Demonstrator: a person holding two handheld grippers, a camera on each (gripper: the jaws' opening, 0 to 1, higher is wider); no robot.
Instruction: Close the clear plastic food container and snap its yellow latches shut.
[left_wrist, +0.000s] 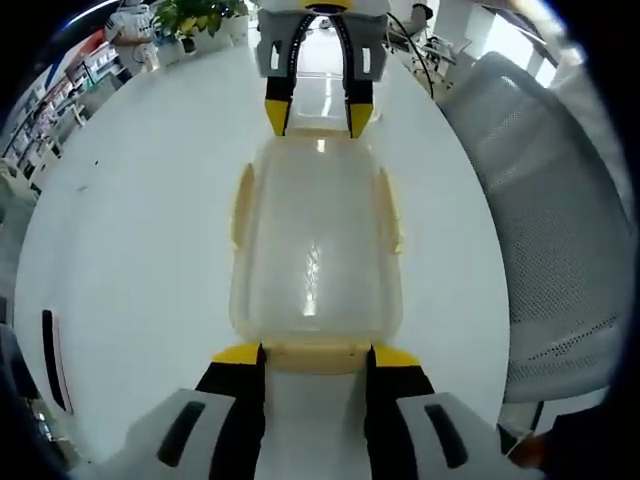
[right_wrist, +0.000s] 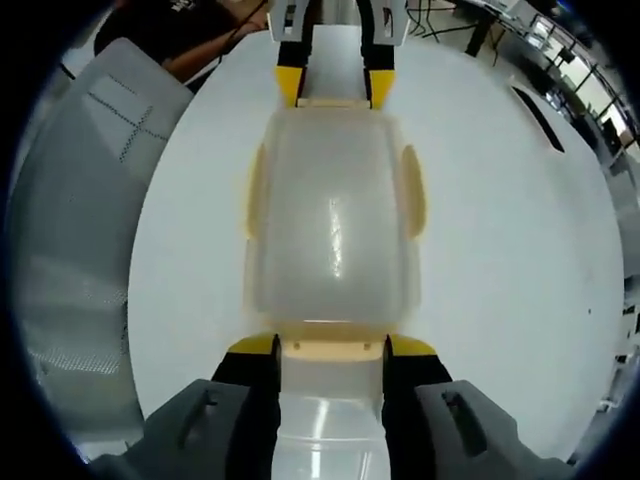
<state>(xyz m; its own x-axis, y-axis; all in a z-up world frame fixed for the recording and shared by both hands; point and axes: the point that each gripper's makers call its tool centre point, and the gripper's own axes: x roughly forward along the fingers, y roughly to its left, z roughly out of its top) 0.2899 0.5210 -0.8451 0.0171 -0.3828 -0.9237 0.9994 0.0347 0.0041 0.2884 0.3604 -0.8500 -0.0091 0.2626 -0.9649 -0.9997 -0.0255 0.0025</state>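
1. Left gripper view: clear food container (left_wrist: 316, 250) sits lid-down-and-on, centred on the white tabletop (left_wrist: 140, 220), lengthwise between the two tools.
2. Left tool (left_wrist: 316, 355): jaws set moderately wide, straddling the near end latch (left_wrist: 316, 354). Tips look touching or just beside the latch corners; no firm clamp visible.
3. Right gripper view: right tool (right_wrist: 333, 347) likewise moderately wide, its jaws flanking the end latch (right_wrist: 333, 349) at the opposite end. Each tool appears at the far end of the other's view.
4. Side latches: pale yellow tabs on both long sides (left_wrist: 243, 205) (left_wrist: 390, 210). Cannot tell whether they are snapped or only resting against the wall.
5. Mesh chair (left_wrist: 550, 220) stands beside the tabletop, apart from the work.
6. Risks, as judged: the container is light and the tabletop slick, so uneven pressure from one end could skate it toward the other tool or twist it. Pressing a latch off-centre may let a jaw tip slip over the edge. If the lid is not fully seated, a latch may spring back open.
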